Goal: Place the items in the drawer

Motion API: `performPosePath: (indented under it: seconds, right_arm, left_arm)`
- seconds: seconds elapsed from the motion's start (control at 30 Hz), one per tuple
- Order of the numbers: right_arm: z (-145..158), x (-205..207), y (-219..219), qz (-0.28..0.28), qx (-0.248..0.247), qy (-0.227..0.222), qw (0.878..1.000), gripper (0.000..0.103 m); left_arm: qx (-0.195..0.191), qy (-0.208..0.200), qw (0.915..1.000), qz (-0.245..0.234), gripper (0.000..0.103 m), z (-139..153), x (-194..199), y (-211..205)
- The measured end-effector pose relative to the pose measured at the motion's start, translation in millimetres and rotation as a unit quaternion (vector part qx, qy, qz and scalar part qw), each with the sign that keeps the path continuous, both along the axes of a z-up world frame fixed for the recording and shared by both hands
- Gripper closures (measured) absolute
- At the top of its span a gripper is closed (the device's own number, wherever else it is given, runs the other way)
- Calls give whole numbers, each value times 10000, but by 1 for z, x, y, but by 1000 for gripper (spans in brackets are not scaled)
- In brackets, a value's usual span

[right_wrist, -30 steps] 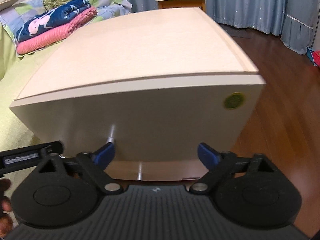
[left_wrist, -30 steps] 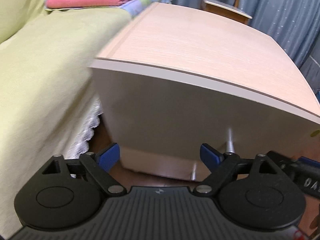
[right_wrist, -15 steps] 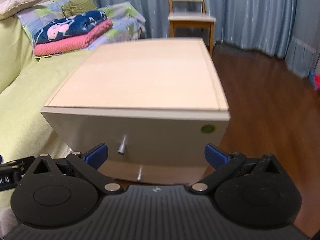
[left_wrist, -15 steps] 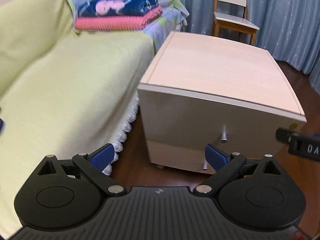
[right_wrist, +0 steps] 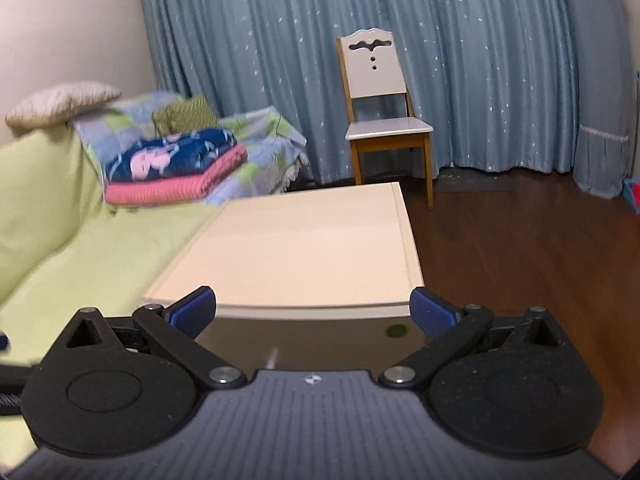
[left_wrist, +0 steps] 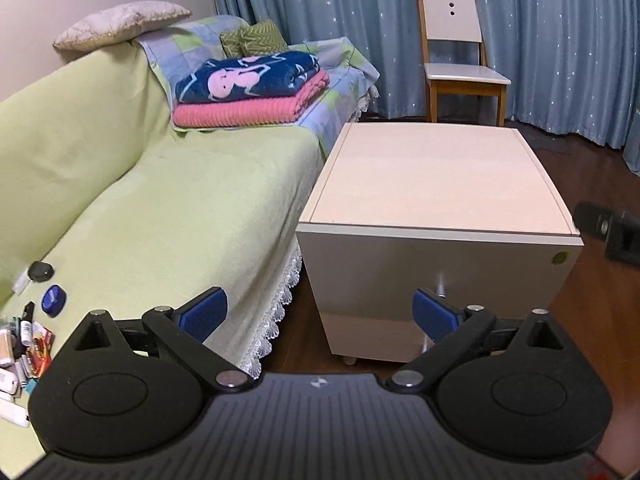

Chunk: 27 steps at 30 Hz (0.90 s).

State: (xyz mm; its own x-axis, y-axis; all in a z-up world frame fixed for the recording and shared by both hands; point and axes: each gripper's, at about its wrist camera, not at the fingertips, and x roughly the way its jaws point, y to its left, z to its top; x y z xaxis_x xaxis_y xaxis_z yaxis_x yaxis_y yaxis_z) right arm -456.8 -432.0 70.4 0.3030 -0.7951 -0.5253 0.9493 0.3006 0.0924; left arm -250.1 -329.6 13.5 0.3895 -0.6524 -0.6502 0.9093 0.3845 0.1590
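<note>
A pale wooden drawer cabinet (left_wrist: 432, 184) stands on the floor beside the sofa, its drawers shut, with a small metal knob (left_wrist: 440, 280) on the upper front. In the right wrist view the cabinet (right_wrist: 304, 248) lies straight ahead with its knob (right_wrist: 273, 356) low in the middle. My left gripper (left_wrist: 320, 312) is open and empty, well back from the cabinet front. My right gripper (right_wrist: 312, 310) is open and empty too. Several small items (left_wrist: 24, 344) lie in a heap on the sofa at the far left, with a blue disc (left_wrist: 54, 300) and a black round object (left_wrist: 41, 271) beside them.
A green-covered sofa (left_wrist: 160, 200) runs along the left with folded blankets (left_wrist: 248, 88) and cushions at its far end. A wooden chair (left_wrist: 460, 56) stands before blue curtains. Dark wood floor (right_wrist: 520, 248) lies to the right of the cabinet. The other gripper's body (left_wrist: 612, 232) shows at right.
Both grippers have pulled back and risen from close against the cabinet front; the cabinet looks much smaller, and the sofa's small items have come into the left wrist view. Both stayed open.
</note>
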Motion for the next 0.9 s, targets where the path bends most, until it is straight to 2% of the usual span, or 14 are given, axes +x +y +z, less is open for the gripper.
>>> performPosePath:
  seconds: [0.43,0.9]
  right_arm:
    - [-13,4,10,-57,913,564,9942,1]
    - [-26,28,-18,-145,1135,585,9917,1]
  left_arm:
    - [214,327,9989,-247,3,10,-9,11]
    - [467,457,9976,-216,3,-3,13,-10]
